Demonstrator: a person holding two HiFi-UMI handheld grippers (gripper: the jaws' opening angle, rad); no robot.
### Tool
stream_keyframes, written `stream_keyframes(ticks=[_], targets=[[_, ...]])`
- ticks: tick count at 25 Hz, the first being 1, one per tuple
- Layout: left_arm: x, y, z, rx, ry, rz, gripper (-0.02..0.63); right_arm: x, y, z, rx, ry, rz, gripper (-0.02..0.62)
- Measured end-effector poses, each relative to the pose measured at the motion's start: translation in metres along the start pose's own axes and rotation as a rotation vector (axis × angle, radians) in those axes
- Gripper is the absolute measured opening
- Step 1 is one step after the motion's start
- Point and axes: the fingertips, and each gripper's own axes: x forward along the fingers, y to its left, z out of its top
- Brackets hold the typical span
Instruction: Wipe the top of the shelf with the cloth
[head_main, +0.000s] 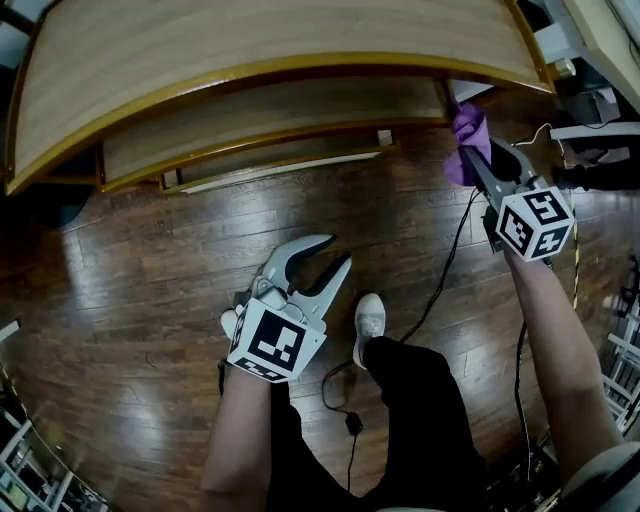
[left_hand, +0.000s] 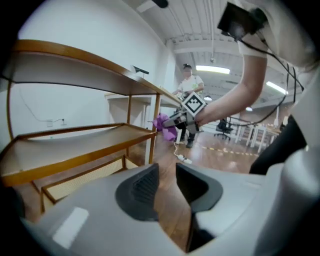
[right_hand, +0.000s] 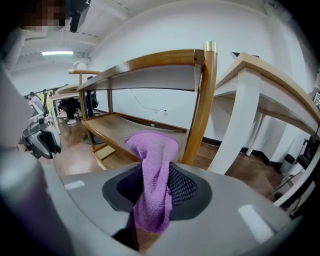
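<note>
The wooden shelf's top board (head_main: 250, 40) fills the upper part of the head view, with lower tiers below it. A purple cloth (head_main: 466, 135) hangs at the shelf's right end, below the level of the top board, and my right gripper (head_main: 472, 158) is shut on it. In the right gripper view the cloth (right_hand: 152, 150) bunches up between the jaws, right in front of the shelf's corner post (right_hand: 202, 110). My left gripper (head_main: 338, 250) is open and holds nothing, low over the floor and away from the shelf. Its view shows the shelf (left_hand: 75, 62) and the cloth (left_hand: 162, 122) from the side.
A white table (right_hand: 260, 75) stands close to the right of the shelf. A black cable (head_main: 440, 270) runs across the wooden floor beside my white shoe (head_main: 369, 318). A person (left_hand: 189, 85) stands far behind, near office chairs and tables.
</note>
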Motion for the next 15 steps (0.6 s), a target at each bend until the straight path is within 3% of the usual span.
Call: stream_keyframes(ticks=[5,9,15], targets=[[-0.058,-0.017,0.034,-0.115,0.001,0.062,0.124,-0.055,0.027,0.015,0.056,-0.006,0.058,0.121],[-0.107,-0.051,0.087,-0.122,0.047,0.060,0.124,-0.121,0.052,0.038,0.084,0.028,0.124,0.121],[-0.176,-0.091,0.198,-0.089,0.037,0.125,0.124,-0.224,0.074,0.107,0.090,-0.027,0.202,0.123]])
